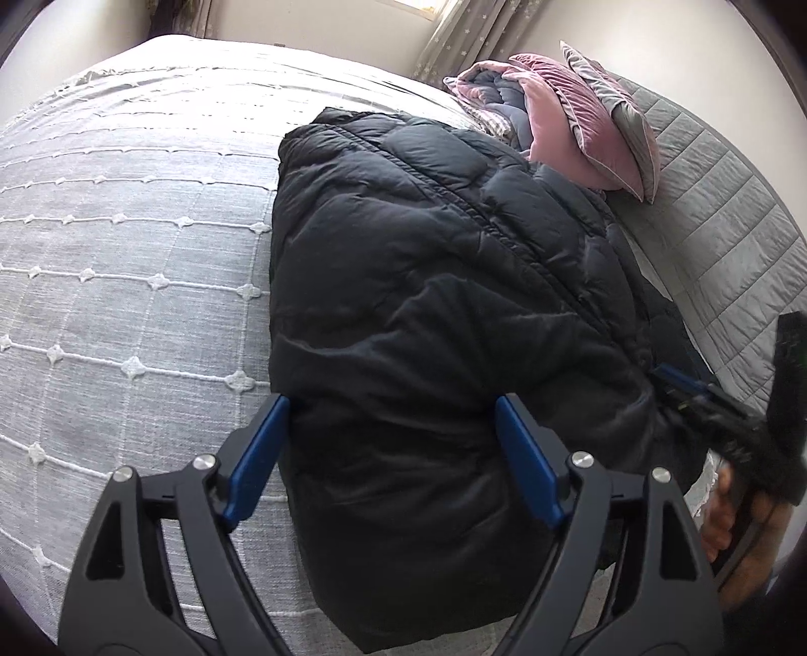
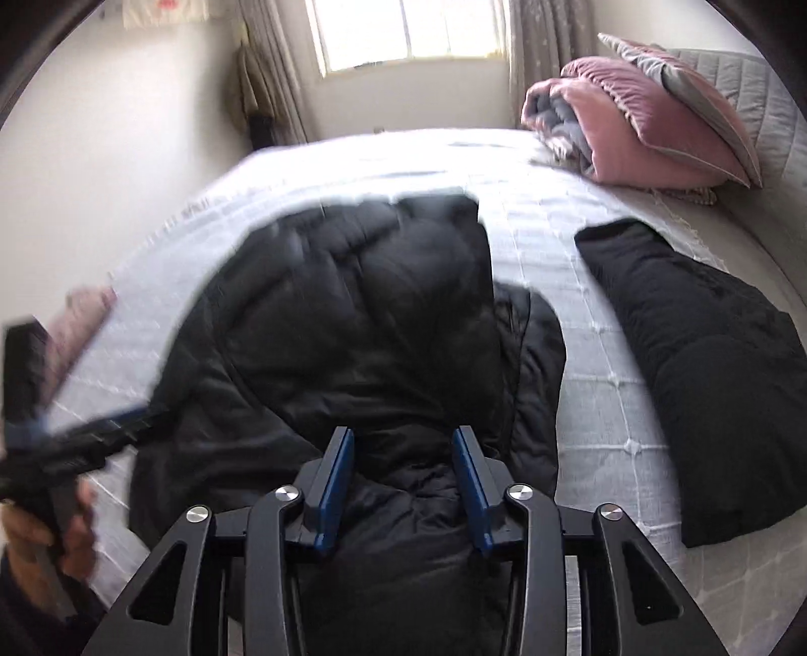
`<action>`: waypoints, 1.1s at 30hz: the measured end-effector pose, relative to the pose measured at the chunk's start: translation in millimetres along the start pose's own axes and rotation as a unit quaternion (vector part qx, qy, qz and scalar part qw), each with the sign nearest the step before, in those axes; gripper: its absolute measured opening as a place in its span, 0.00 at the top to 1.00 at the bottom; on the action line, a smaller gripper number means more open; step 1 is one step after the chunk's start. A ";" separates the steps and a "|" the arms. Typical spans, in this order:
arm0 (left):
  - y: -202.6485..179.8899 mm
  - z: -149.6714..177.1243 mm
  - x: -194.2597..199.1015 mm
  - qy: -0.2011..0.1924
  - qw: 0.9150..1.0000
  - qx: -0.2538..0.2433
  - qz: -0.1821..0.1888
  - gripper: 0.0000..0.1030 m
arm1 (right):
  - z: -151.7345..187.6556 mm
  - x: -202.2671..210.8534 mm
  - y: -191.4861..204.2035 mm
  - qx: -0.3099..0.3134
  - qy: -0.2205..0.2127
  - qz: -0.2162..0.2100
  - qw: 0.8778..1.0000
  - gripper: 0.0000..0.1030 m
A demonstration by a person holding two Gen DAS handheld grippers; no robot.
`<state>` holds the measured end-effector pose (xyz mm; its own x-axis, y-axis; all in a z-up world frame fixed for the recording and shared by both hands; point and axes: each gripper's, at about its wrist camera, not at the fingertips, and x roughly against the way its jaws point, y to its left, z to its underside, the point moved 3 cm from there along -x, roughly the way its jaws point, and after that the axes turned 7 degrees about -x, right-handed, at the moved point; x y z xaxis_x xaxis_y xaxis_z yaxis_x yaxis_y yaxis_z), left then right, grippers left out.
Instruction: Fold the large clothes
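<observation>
A black puffer jacket (image 1: 428, 313) lies folded lengthwise on the grey bedspread (image 1: 126, 252). It also shows in the right wrist view (image 2: 353, 328). My left gripper (image 1: 393, 403) is open, its blue fingers wide apart above the jacket's near end. My right gripper (image 2: 401, 434) is open over the jacket's near end, with fabric between the fingers but not pinched. The right gripper also shows in the left wrist view (image 1: 676, 383) at the jacket's right edge. The left gripper shows blurred in the right wrist view (image 2: 101, 419).
A second black folded garment (image 2: 706, 363) lies to the right on the bed. Pink and grey pillows (image 2: 655, 121) and a bundled blanket (image 2: 555, 121) are piled by the grey quilted headboard (image 1: 731, 227). A window (image 2: 408, 30) with curtains is beyond the bed.
</observation>
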<state>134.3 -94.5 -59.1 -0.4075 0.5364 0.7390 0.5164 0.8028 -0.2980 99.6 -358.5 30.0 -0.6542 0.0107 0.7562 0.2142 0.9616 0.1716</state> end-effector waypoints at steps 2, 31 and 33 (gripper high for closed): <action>2.2 0.5 0.6 -0.002 1.000 -0.001 -0.006 0.19 | 3.9 -13.5 -5.4 0.002 0.018 0.026 1.000 0.61; 52.1 18.3 -38.4 0.054 0.973 0.181 0.134 0.05 | 22.3 -81.6 -100.8 -0.230 0.114 -0.138 0.957 0.05; 51.4 19.2 -42.4 0.055 0.969 0.193 0.145 0.05 | 21.8 -82.8 -102.3 -0.234 0.115 -0.143 0.955 0.05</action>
<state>163.7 -71.0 -117.4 -0.1936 0.7402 0.6439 0.2685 0.6712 -0.6909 116.1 -451.8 -63.9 -0.5696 -0.3454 0.7459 0.3862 0.6885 0.6138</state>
